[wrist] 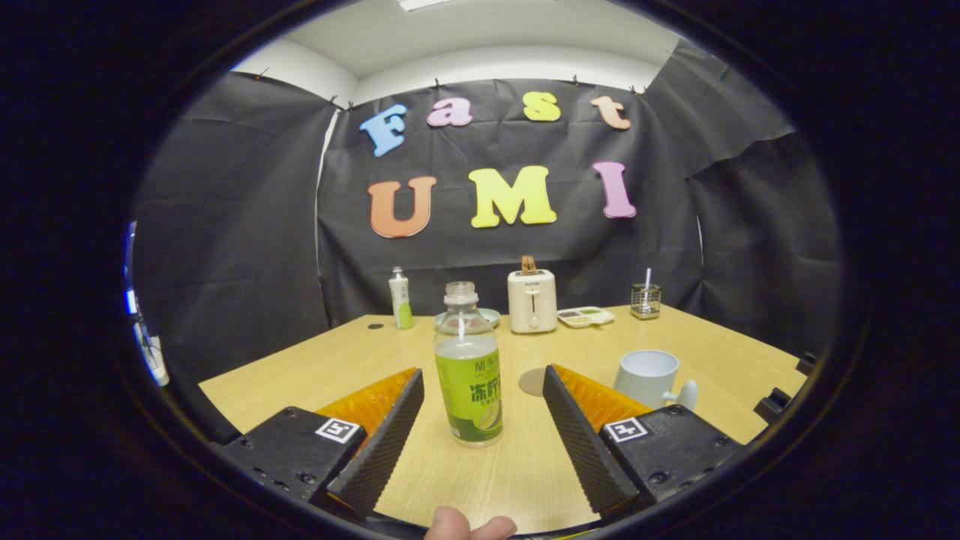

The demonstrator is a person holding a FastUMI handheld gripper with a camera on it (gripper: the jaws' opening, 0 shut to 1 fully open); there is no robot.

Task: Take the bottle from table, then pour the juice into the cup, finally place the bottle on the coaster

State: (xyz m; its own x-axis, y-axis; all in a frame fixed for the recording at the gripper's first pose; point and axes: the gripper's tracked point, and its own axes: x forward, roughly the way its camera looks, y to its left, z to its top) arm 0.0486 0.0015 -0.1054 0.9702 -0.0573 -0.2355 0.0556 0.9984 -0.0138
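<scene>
Two fingers of the gripper (480, 420) spread wide, gripping nothing. Juice bottle (469, 367) upright on the wooden table (300, 375), dead ahead and centred in the gap, long axis vertical, uncapped, green label facing the camera. Apart from both fingers, a little nearer the left one (by a small margin). Next step, at a guess: straight push forward, then closing on the label band, below the neck. Round coaster (532, 381) just right of the bottle and slightly behind it, flat on the table. Pale mug (649, 377) further right of the bottle, beyond the right finger, handle turned toward the camera. Well behind the bottle: white toaster (532, 300), small green-and-white bottle (400, 300), food tray (586, 316), wire holder (646, 300). Fingertips (469, 525) of the holding hand at the base, below the bottle.
</scene>
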